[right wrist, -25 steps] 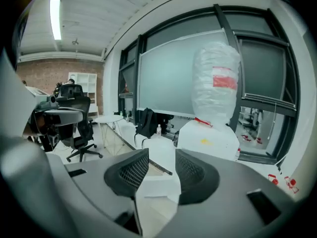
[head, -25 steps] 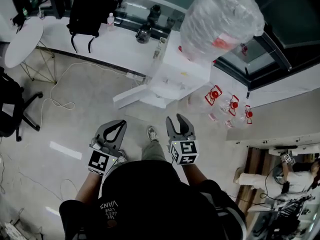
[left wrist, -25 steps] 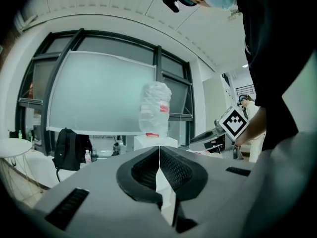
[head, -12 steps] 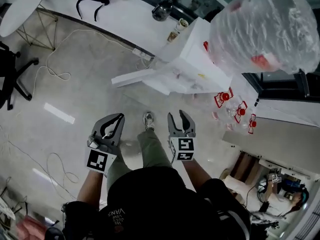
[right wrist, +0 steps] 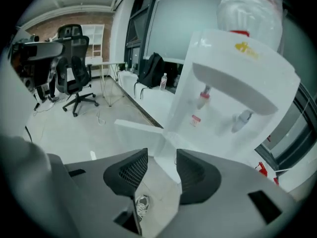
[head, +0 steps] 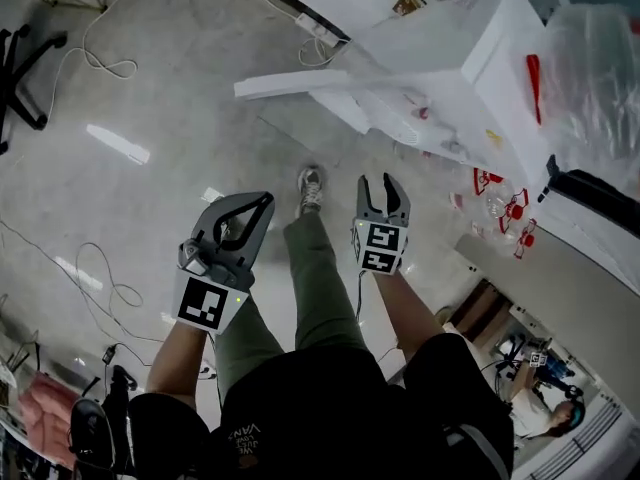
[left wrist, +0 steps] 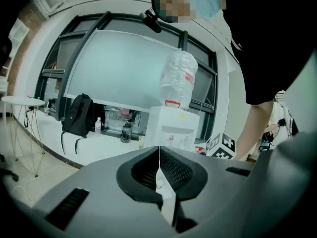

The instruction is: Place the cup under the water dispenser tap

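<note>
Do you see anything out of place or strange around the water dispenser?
Yes. The white lower door of the water dispenser stands swung wide open over the floor, not closed. Beside the dispenser, several clear bottles with red caps sit on the floor, which looks untidy.

Black backpack (left wrist: 78, 115) on white ledge (left wrist: 101, 148); round white table (left wrist: 20, 100); office chair (right wrist: 74, 53).

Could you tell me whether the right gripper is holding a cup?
No, the right gripper has just been opening its jaws, which stand apart with nothing held between them.
</note>
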Action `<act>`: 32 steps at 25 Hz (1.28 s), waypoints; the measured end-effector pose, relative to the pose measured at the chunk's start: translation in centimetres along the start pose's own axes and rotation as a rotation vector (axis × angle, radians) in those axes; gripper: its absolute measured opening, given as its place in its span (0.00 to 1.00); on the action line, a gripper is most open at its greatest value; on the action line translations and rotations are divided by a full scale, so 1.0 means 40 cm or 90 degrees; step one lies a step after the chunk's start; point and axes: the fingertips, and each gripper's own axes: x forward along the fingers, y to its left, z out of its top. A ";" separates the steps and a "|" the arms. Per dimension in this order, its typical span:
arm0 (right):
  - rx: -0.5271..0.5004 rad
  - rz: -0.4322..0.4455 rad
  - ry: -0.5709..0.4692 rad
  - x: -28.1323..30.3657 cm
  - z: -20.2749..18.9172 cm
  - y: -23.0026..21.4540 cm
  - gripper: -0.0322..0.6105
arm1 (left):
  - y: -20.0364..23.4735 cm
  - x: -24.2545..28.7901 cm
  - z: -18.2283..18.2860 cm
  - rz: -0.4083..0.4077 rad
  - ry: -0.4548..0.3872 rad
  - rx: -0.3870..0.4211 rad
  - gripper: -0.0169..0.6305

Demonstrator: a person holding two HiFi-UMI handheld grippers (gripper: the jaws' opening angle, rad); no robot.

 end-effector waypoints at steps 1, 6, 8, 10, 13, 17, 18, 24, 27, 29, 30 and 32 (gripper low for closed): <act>-0.002 -0.003 0.013 0.045 -0.030 0.003 0.30 | 0.006 0.016 -0.039 -0.003 0.004 -0.005 0.06; -0.016 -0.016 0.072 0.263 -0.184 0.018 0.30 | 0.027 0.082 -0.213 -0.024 0.011 -0.015 0.06; -0.004 -0.033 0.102 0.350 -0.251 0.002 0.30 | 0.036 0.110 -0.282 -0.029 0.015 -0.026 0.06; 0.012 -0.054 0.129 0.440 -0.313 -0.026 0.30 | 0.046 0.143 -0.351 -0.034 0.018 -0.030 0.06; -0.007 -0.075 0.156 0.570 -0.385 -0.059 0.30 | 0.066 0.195 -0.449 -0.037 0.026 -0.030 0.06; -0.095 -0.079 0.170 0.730 -0.445 -0.077 0.30 | 0.094 0.272 -0.560 -0.024 0.027 -0.046 0.06; -0.111 -0.082 0.173 0.768 -0.457 -0.082 0.30 | 0.100 0.293 -0.583 -0.022 0.025 -0.051 0.06; -0.181 -0.092 0.175 0.969 -0.504 -0.113 0.30 | 0.121 0.419 -0.691 -0.028 0.011 -0.061 0.06; -0.219 -0.094 0.179 1.054 -0.523 -0.144 0.30 | 0.131 0.473 -0.725 -0.020 0.000 -0.071 0.06; -0.244 -0.098 0.187 1.106 -0.537 -0.168 0.30 | 0.142 0.504 -0.746 -0.010 -0.007 -0.078 0.06; -0.256 -0.098 0.190 1.132 -0.543 -0.179 0.30 | 0.149 0.516 -0.757 -0.003 -0.009 -0.081 0.06; -0.277 -0.099 0.198 1.179 -0.551 -0.196 0.30 | 0.164 0.534 -0.780 0.011 -0.010 -0.087 0.06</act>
